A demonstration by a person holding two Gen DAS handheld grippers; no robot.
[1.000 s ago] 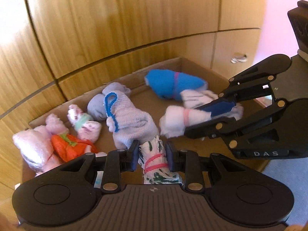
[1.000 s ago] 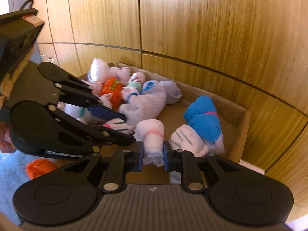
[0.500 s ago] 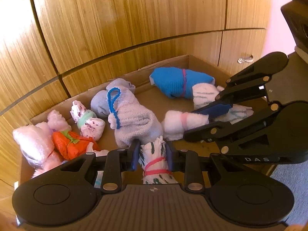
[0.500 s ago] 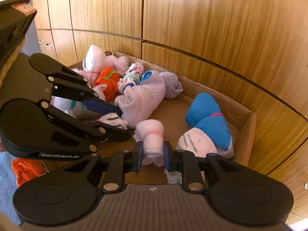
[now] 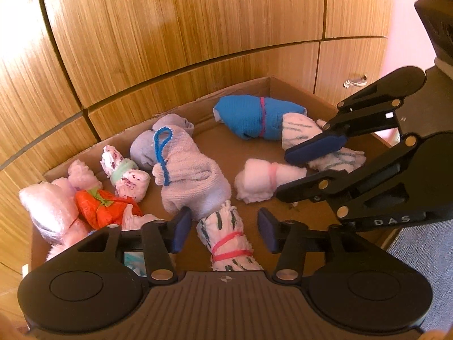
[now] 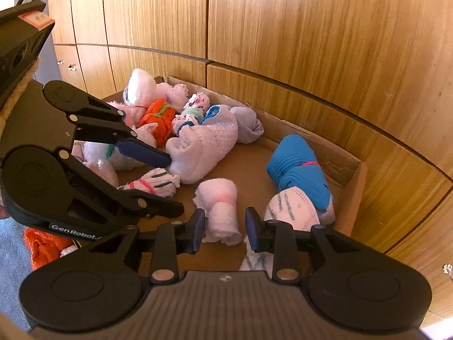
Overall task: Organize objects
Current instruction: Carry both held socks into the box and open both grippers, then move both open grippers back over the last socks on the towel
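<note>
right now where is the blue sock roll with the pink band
In the left wrist view the blue sock roll lies at the cardboard box's far right corner, touching the striped white roll.

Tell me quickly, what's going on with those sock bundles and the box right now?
A person is dropping rolled sock bundles into the cardboard box. The left gripper has just been opening around the green-striped bundle, and the right gripper around the pale pink roll. Both bundles lie between open jaws, released. Several other bundles already lie in the box.
</note>
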